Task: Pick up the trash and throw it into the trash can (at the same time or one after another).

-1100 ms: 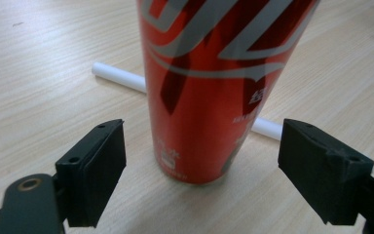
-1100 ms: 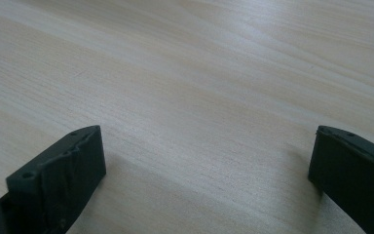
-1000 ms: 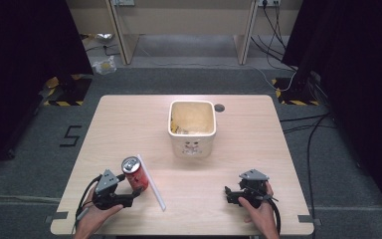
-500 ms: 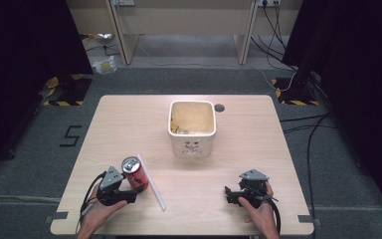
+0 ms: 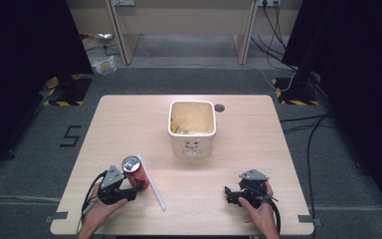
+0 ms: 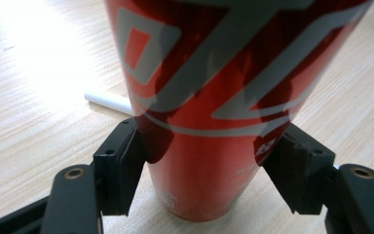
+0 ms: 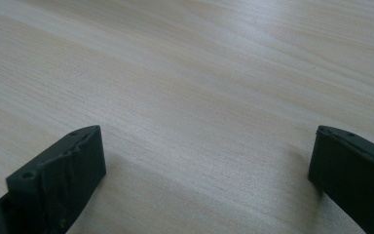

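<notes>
My left gripper (image 6: pixel 202 165) has just been closing its jaws and now pinches the upright red can (image 6: pixel 214 97), while my right gripper (image 7: pixel 204 170) rests wide open over bare table (image 7: pixel 185 73).

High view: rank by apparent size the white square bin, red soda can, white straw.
1. White square bin, clearly largest.
2. Red soda can and thin white straw: unsure. The straw runs longer, the can is bulkier, so no firm ranking.

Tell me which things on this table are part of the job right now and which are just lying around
In use: red can, left gripper whose jaws have just been closing onto it.
Lying about: white straw, cream bin, right gripper, open, idle.
</notes>
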`<act>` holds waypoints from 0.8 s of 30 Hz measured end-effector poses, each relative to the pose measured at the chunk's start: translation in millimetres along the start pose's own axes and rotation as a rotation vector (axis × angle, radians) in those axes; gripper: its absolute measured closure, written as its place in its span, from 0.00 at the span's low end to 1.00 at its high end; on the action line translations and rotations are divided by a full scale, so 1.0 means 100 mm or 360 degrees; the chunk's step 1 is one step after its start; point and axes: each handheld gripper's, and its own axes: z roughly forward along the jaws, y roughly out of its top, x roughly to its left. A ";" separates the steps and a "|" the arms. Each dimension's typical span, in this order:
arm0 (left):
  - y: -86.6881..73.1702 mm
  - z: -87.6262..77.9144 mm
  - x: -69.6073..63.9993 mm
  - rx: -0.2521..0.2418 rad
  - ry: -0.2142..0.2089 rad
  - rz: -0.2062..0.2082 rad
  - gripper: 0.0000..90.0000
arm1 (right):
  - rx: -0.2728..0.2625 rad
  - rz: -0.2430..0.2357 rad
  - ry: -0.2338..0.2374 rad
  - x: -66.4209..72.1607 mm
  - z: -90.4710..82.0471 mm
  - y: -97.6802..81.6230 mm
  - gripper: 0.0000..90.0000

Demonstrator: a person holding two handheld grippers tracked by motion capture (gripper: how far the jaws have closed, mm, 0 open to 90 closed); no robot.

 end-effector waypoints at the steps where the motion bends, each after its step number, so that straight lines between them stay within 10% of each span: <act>1: 0.01 -0.01 0.00 0.0000 0.0001 0.0006 0.38 | 0.0000 -0.0003 0.0000 0.00 0.00 0.00 0.00; 24: 0.33 -0.14 0.04 -0.0034 -0.0041 0.0030 0.38 | 0.0000 -0.0004 0.0000 0.00 0.00 0.00 0.00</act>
